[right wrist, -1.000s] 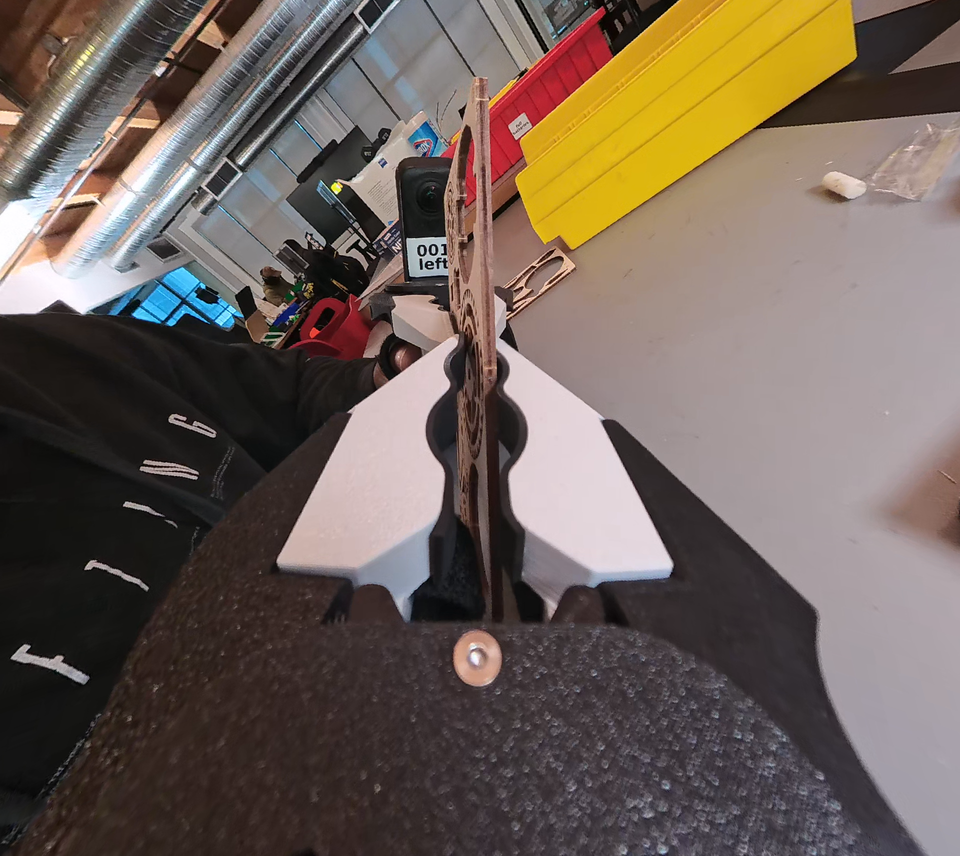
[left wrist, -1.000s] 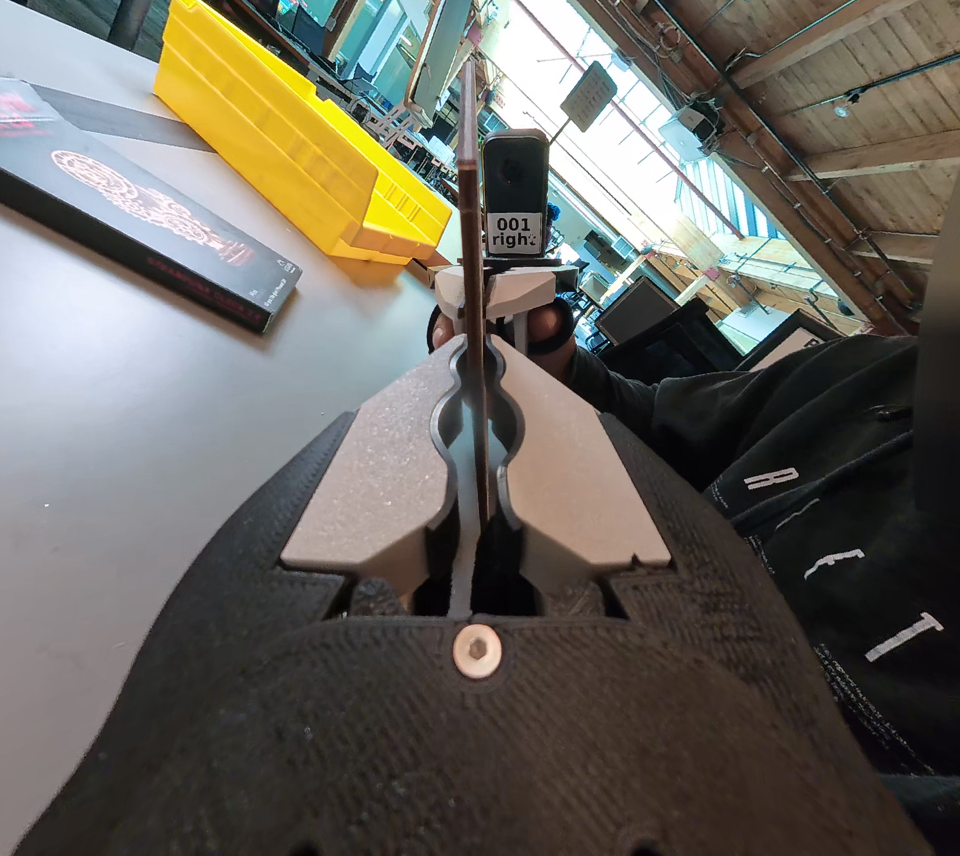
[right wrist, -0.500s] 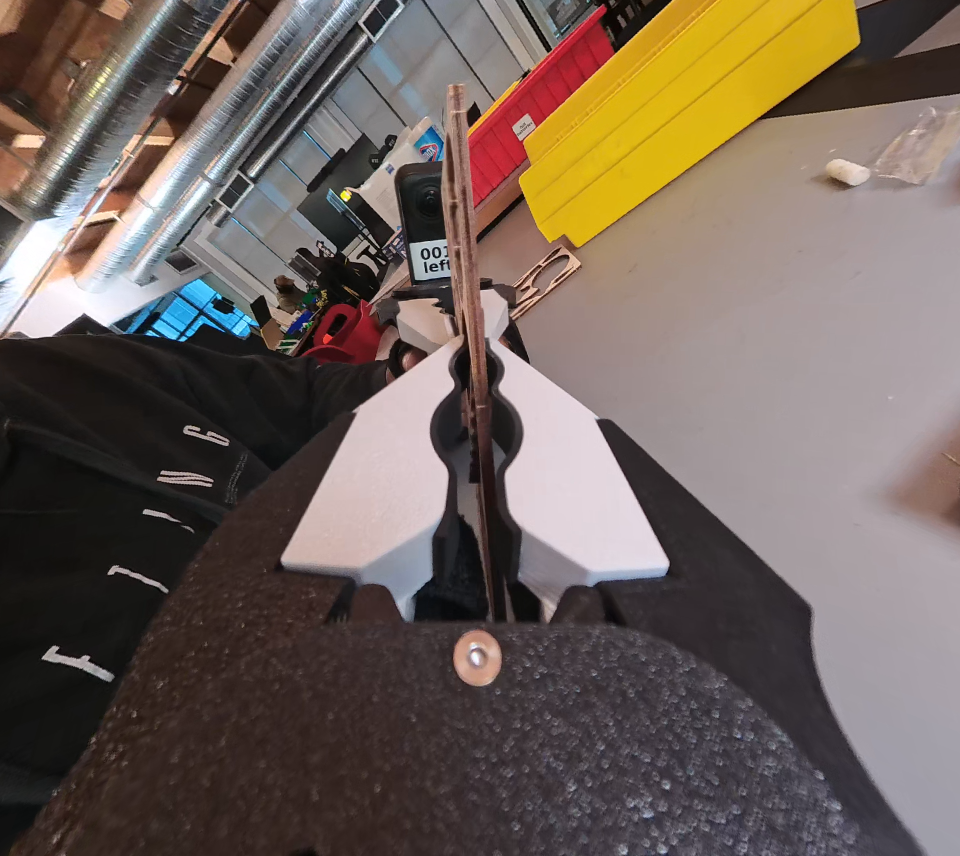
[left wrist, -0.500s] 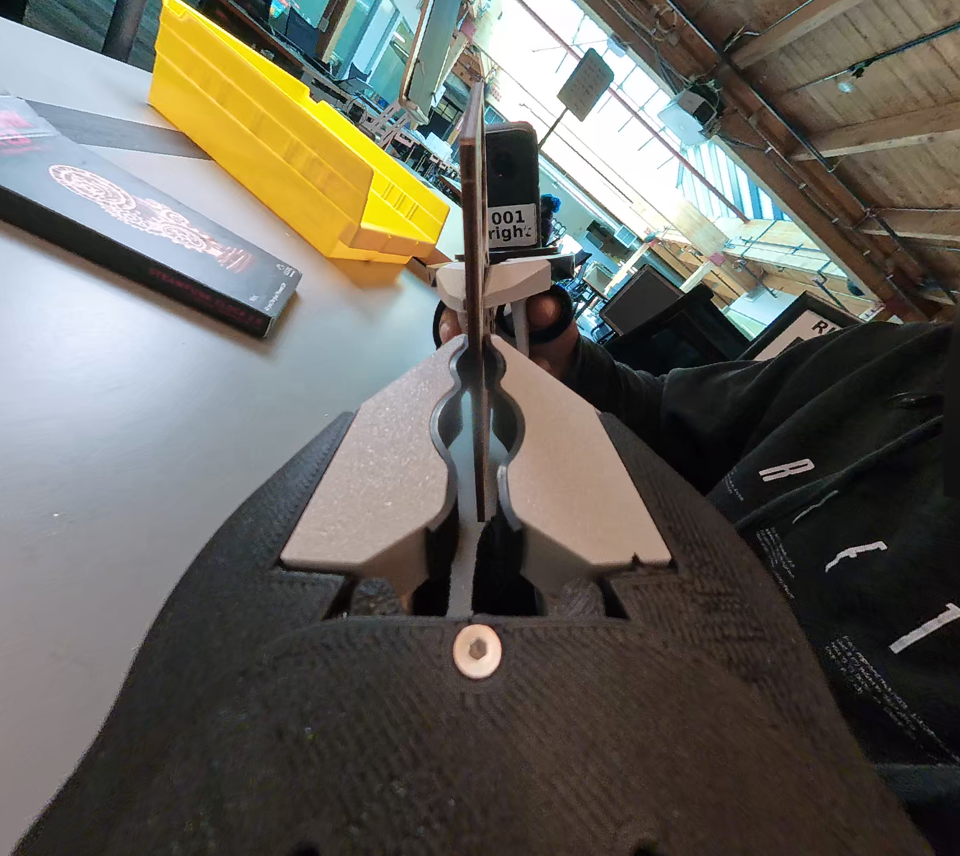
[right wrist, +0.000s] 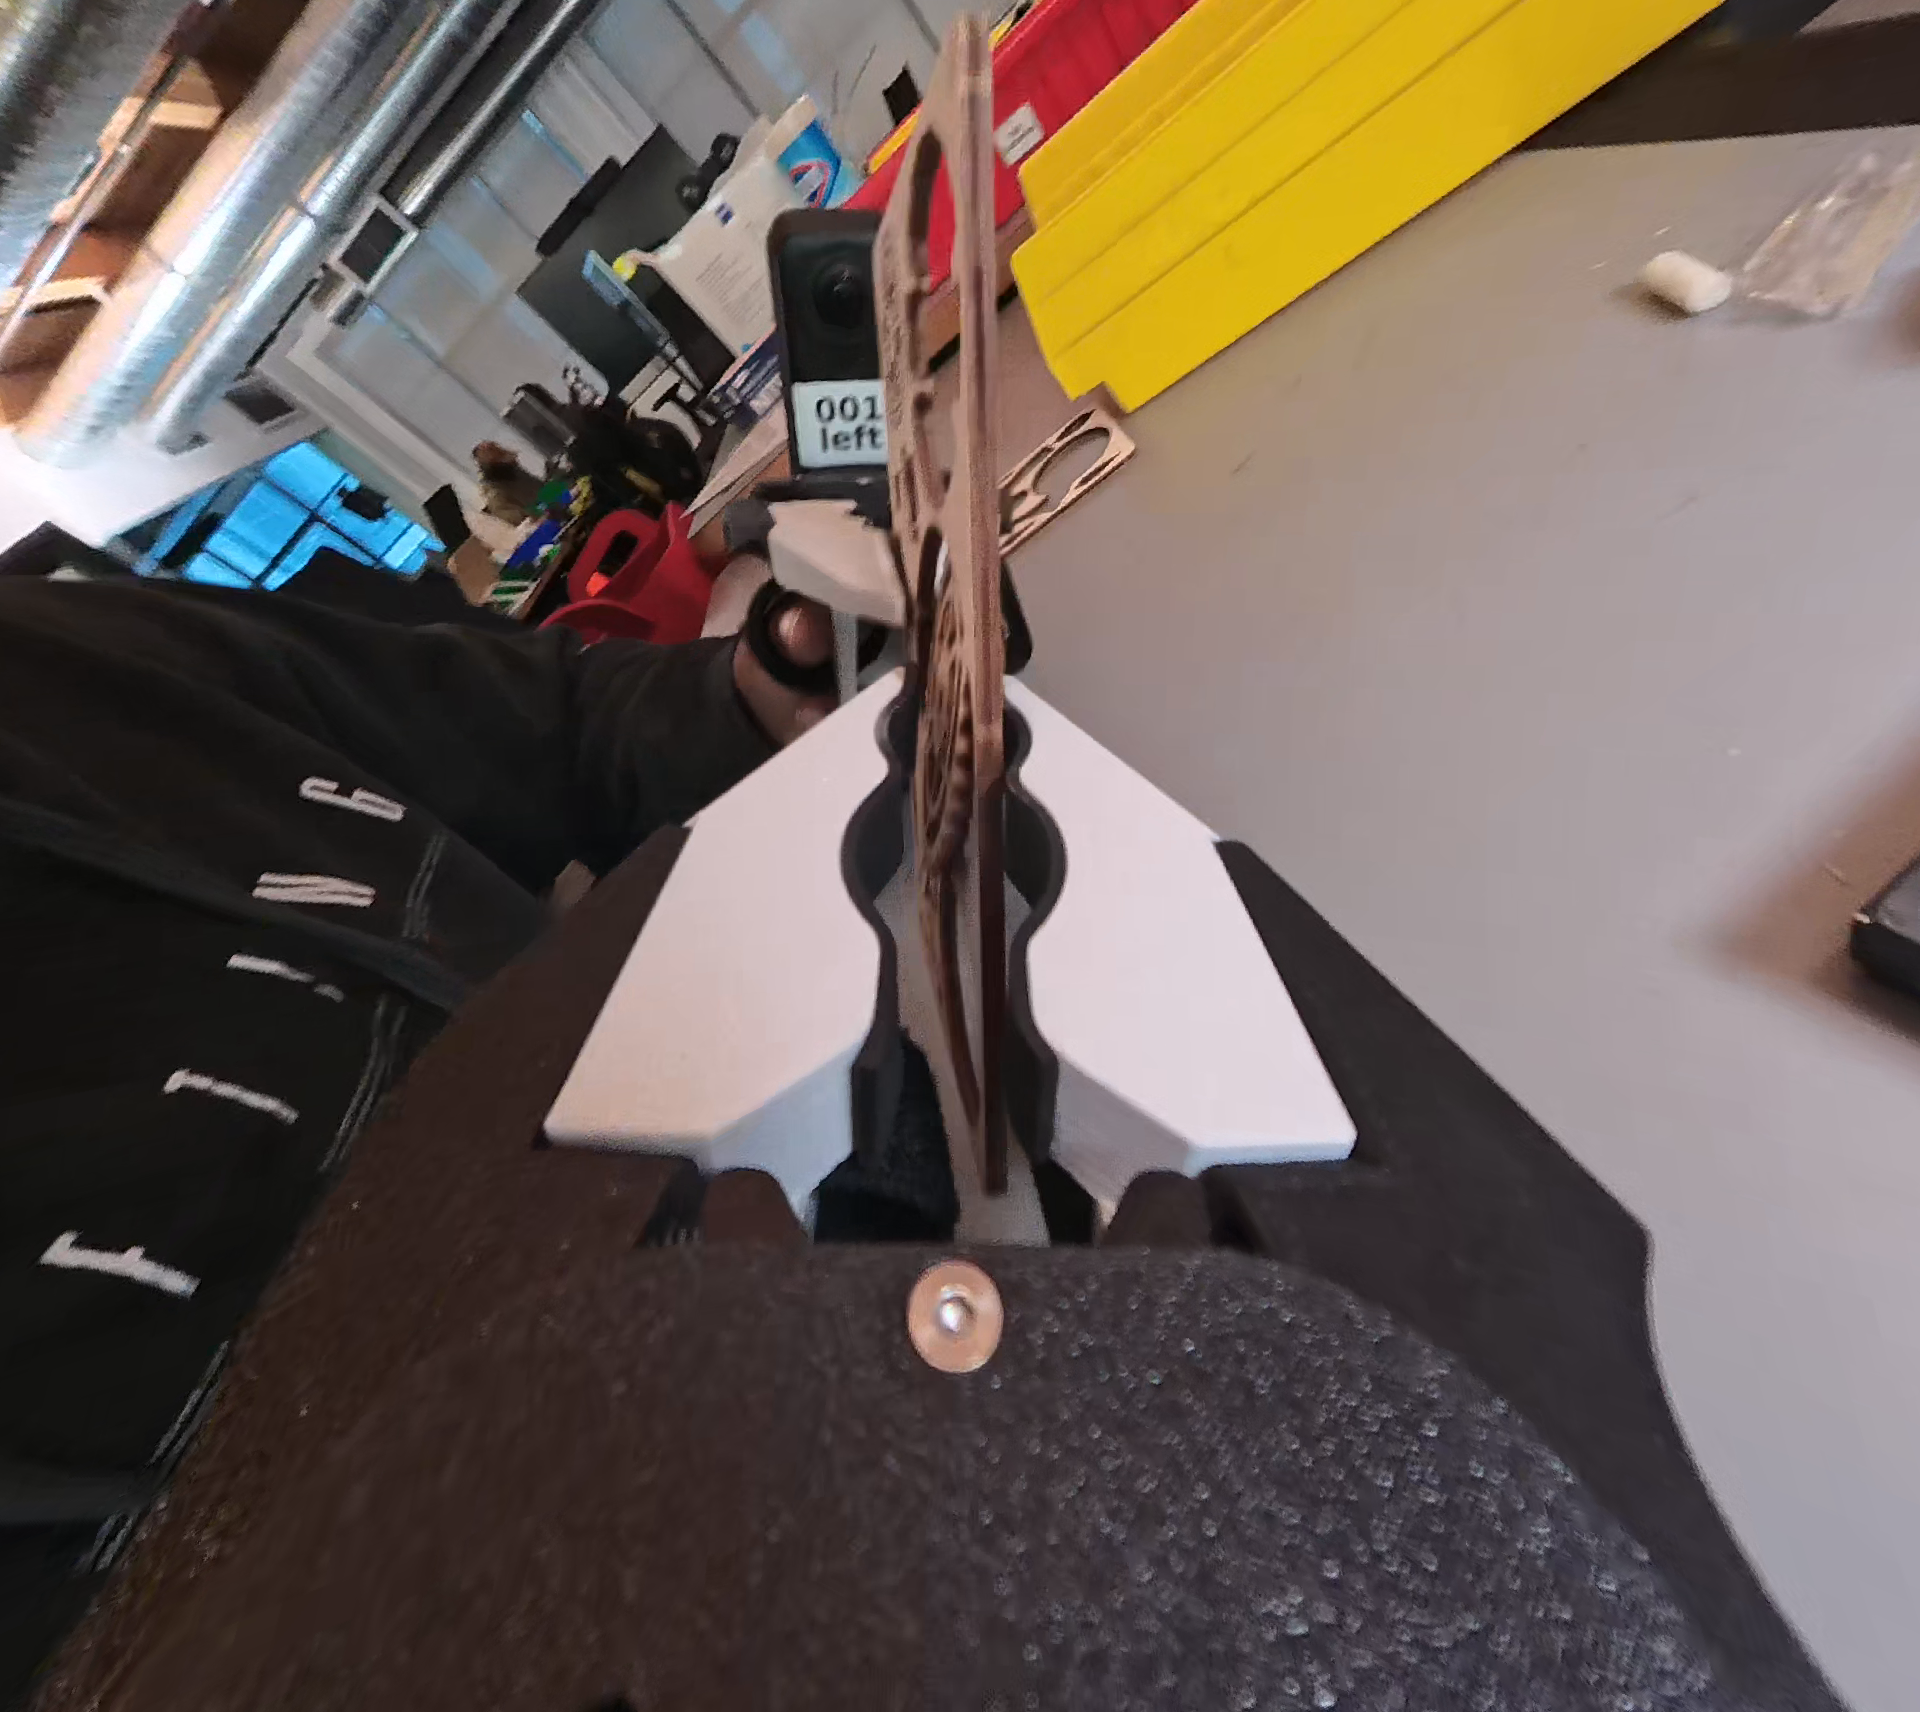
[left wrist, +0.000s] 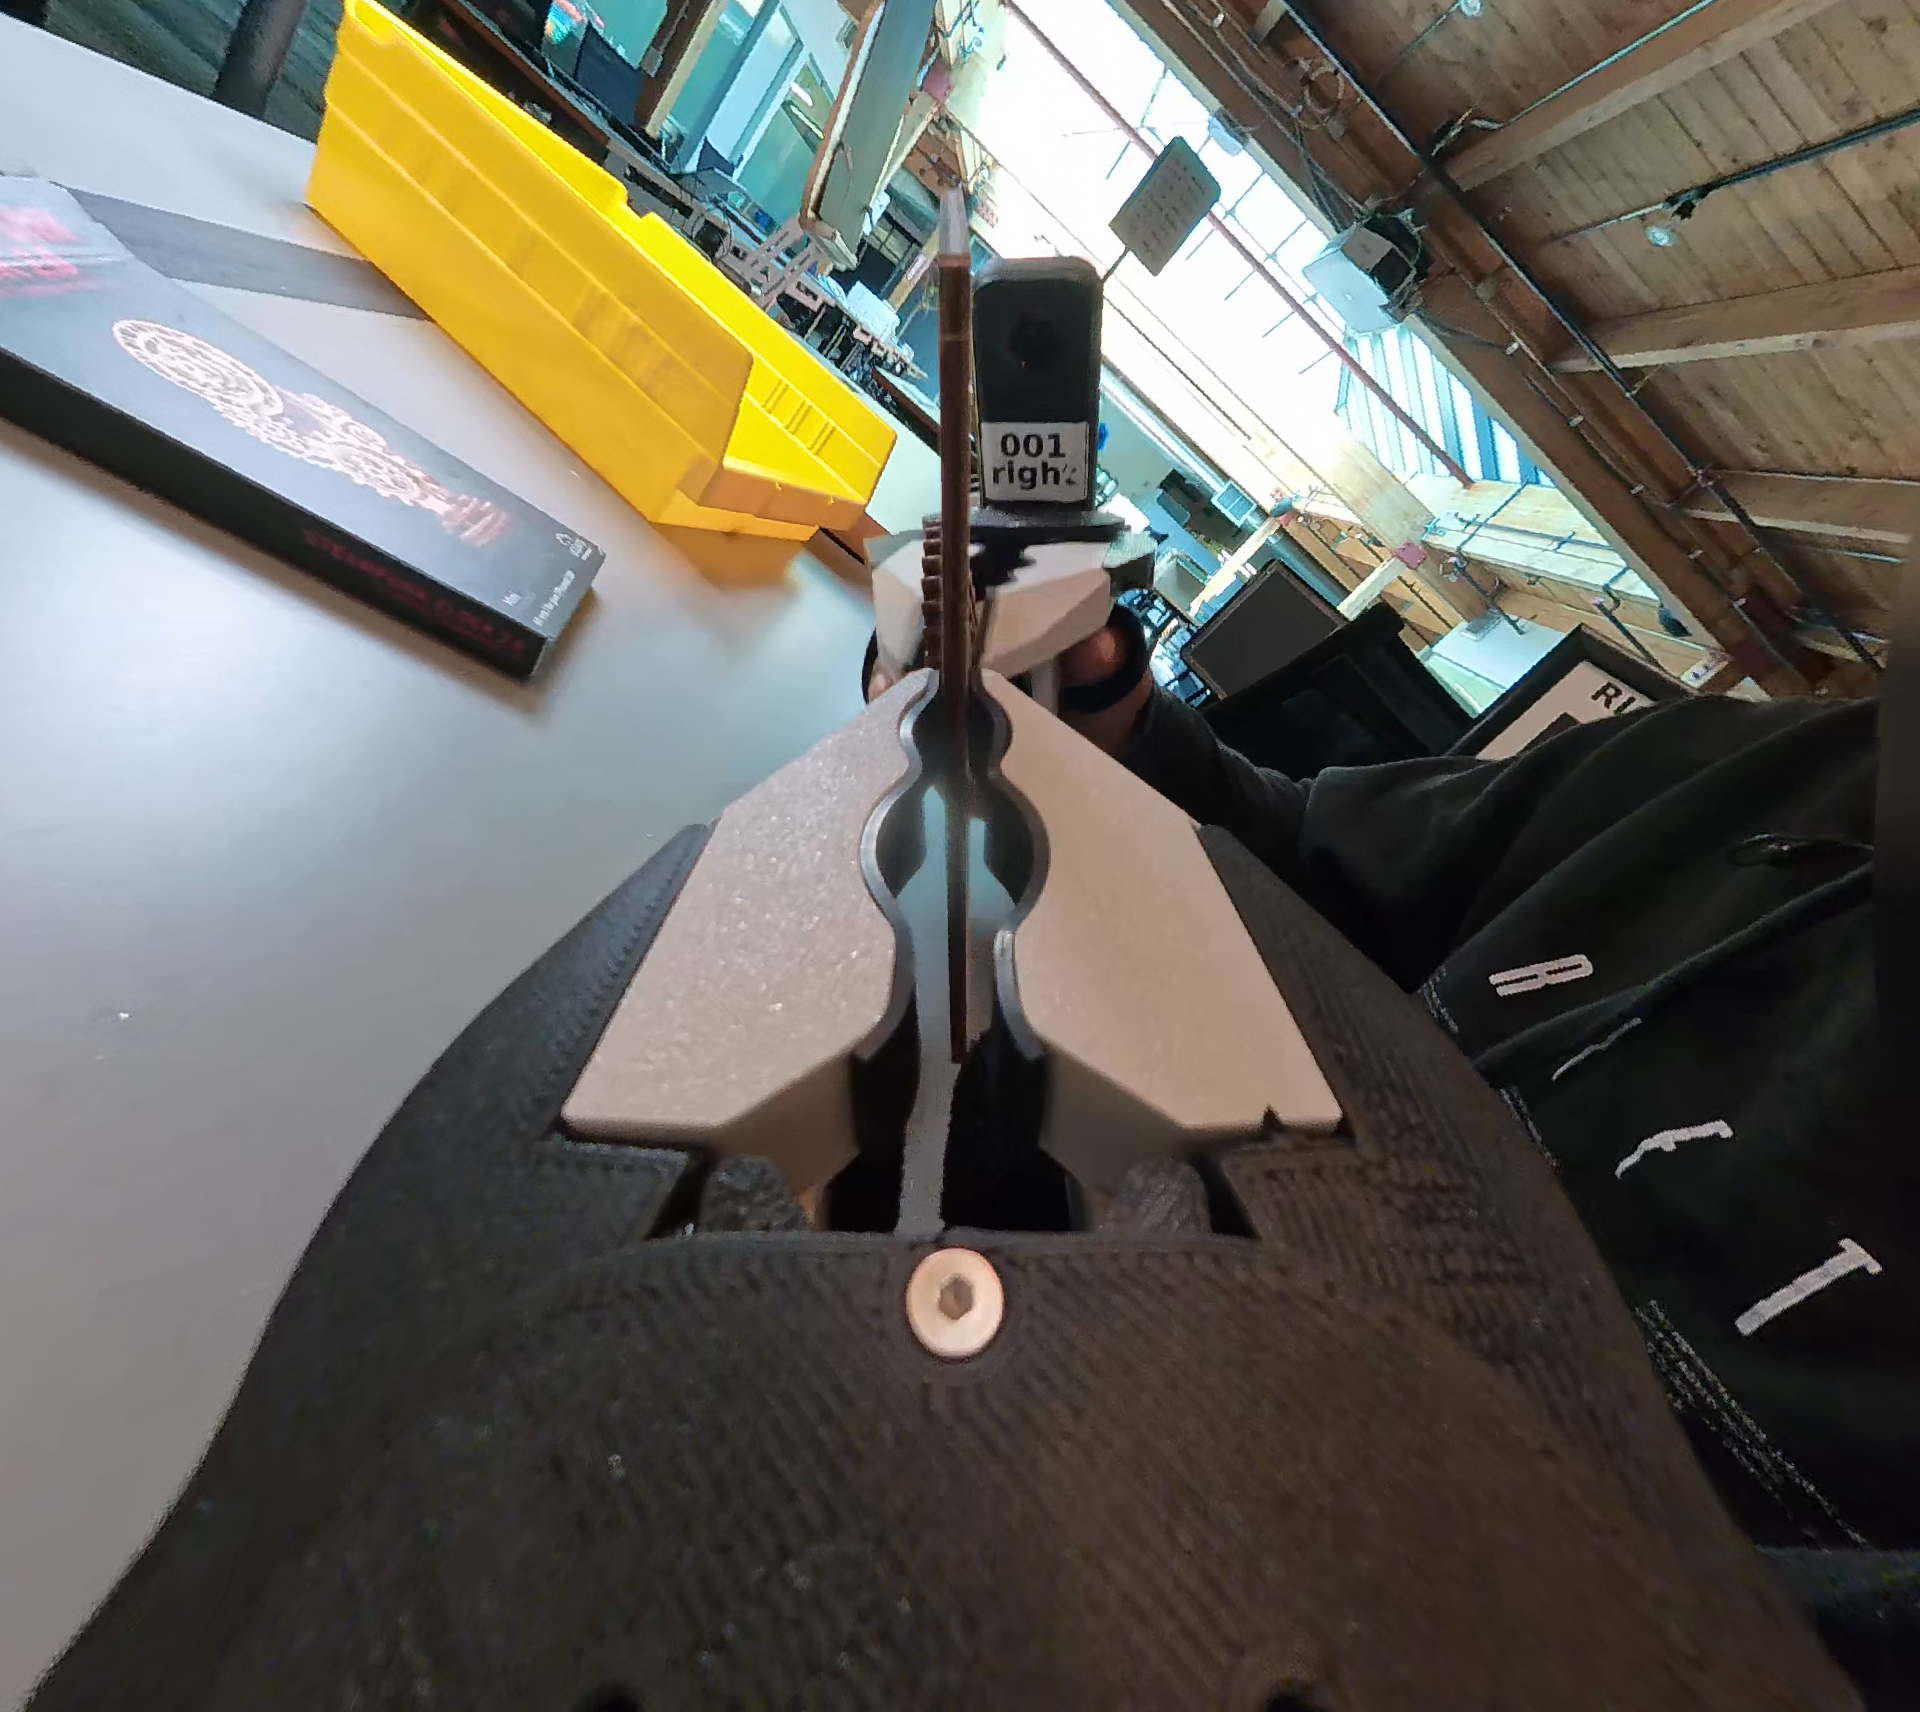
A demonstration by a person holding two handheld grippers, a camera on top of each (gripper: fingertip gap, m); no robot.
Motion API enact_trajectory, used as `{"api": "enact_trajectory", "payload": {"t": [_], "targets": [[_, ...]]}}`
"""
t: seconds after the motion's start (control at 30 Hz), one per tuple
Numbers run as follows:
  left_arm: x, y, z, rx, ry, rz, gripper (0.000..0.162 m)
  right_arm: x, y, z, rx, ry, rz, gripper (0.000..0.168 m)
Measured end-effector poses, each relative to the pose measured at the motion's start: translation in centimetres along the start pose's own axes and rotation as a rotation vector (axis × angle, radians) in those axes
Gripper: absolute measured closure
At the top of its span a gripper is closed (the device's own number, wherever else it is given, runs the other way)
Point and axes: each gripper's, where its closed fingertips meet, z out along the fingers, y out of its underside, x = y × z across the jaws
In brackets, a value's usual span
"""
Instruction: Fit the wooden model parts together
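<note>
A thin laser-cut wooden sheet [left wrist: 951, 467] stands edge-on in the air above the grey table [left wrist: 260, 831]. My left gripper [left wrist: 954, 706] is shut on one end of it. My right gripper [right wrist: 951, 696] is shut on the other end, where the sheet's [right wrist: 940, 312] cut-out face shows at a slight angle. The two grippers face each other: the right one shows beyond the sheet in the left wrist view [left wrist: 987, 592], and the left one in the right wrist view [right wrist: 862, 550]. The sheet's middle hides part of each far gripper.
A yellow bin [left wrist: 540, 291] and a black box [left wrist: 260, 436] lie on the table to the left. The right wrist view shows the yellow bin [right wrist: 1351, 104], a red bin [right wrist: 1101, 0], a flat wooden cut-out piece [right wrist: 1070, 467], a small white piece [right wrist: 1683, 280] and a clear bag [right wrist: 1829, 239]. A person's black sleeve [left wrist: 1558, 883] is close. My two grippers' fingertips are within a few centimetres of each other. The small white piece [right wrist: 1683, 280] is about 25 cm from both grippers' fingertips.
The sheet has turned a little in the right wrist view, so more of its cut face shows. Both grippers stay shut on it, and both views have shifted slightly.
</note>
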Motion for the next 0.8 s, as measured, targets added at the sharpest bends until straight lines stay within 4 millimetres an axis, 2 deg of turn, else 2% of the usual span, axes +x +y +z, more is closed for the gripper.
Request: {"api": "enact_trajectory", "payload": {"t": [0.07, 0.17, 0.27, 0.33, 0.37, 0.57, 0.67, 0.73, 0.8], "targets": [[0.0, -0.3, -0.2, 0.010, 0.001, -0.002, 0.161, -0.2, -0.1, -0.2, 0.003, -0.007, -0.015, 0.165], [0.5, -0.6, -0.2, 0.037, 0.028, -0.011, 0.160, -0.8, -0.4, -0.2, 0.015, -0.016, -0.036, 0.167], [0.9, 0.4, 0.4, -0.019, 0.043, 0.010, 0.139, -1.7, -1.5, -0.4, 0.090, -0.048, -0.044, 0.167], [1.6, 1.0, 0.8, -0.055, 0.055, 0.055, 0.157, -2.0, -1.7, -0.4, 0.098, -0.047, -0.053, 0.167], [1.5, 1.1, 0.9, -0.063, 0.030, 0.077, 0.160, -2.0, -1.8, -0.4, 0.102, -0.041, -0.060, 0.167], [1.8, 1.2, 0.7, -0.100, 0.046, -0.019, 0.160, -2.1, -1.7, -0.2, 0.082, 0.006, -0.172, 0.165], [3.0, 2.0, 1.2, -0.143, 0.089, -0.005, 0.155, -0.3, -1.5, -0.6, 0.019, 0.186, -0.384, 0.167], [3.3, 1.4, 1.1, -0.113, 0.093, 0.018, 0.160, -2.8, -1.9, -0.6, 0.066, 0.014, -0.245, 0.167], [3.0, 1.2, 0.8, -0.108, 0.095, 0.015, 0.160, -2.7, -1.9, -0.4, 0.057, 0.055, -0.294, 0.166]]}}
